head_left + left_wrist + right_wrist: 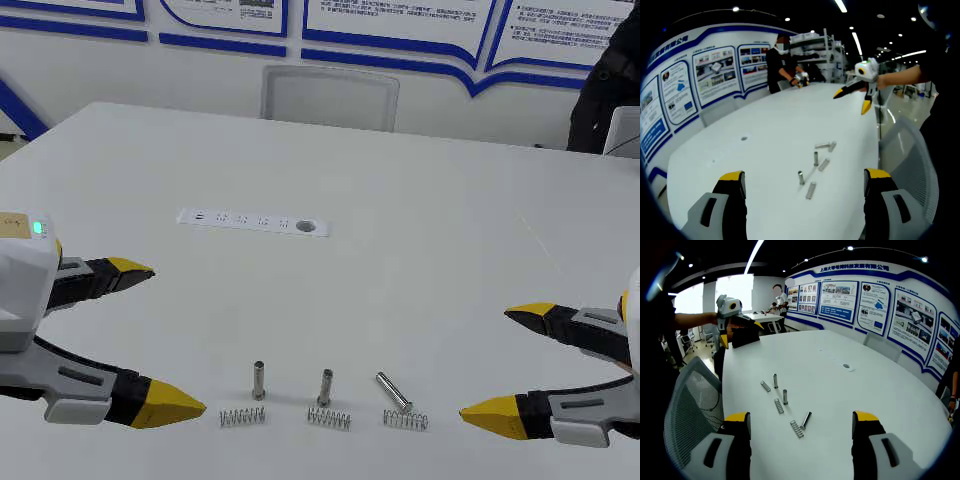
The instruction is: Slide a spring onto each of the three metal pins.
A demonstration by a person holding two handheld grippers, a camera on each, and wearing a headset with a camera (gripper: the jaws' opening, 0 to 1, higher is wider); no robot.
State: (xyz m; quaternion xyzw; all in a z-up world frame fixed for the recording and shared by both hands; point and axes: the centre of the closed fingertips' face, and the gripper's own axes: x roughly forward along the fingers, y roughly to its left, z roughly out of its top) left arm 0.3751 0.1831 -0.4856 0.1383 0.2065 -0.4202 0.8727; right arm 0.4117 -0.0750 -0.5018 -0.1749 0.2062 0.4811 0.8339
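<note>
1. Since no spring has been threaded yet, the left gripper [175, 340] is held spread and empty at the left of the table [420, 190], probably so that the row can be approached.
2. Just right of it, the left pin [259, 380] is stood upright, long axis vertical. The left spring [243, 417] is laid in front of it, axis running left to right.
3. The middle pin [326, 386] is likewise stood on end, with the middle spring [329, 419] laid crosswise before it.
4. The right pin [393, 392] is laid on its side, its axis slanted from near-right to far-left. The right spring [405, 420] is set at its near end, touching or nearly so.
5. The right gripper [487, 362] is held spread and empty at the right. Each spring seems to be set by its pin for pairing.
</note>
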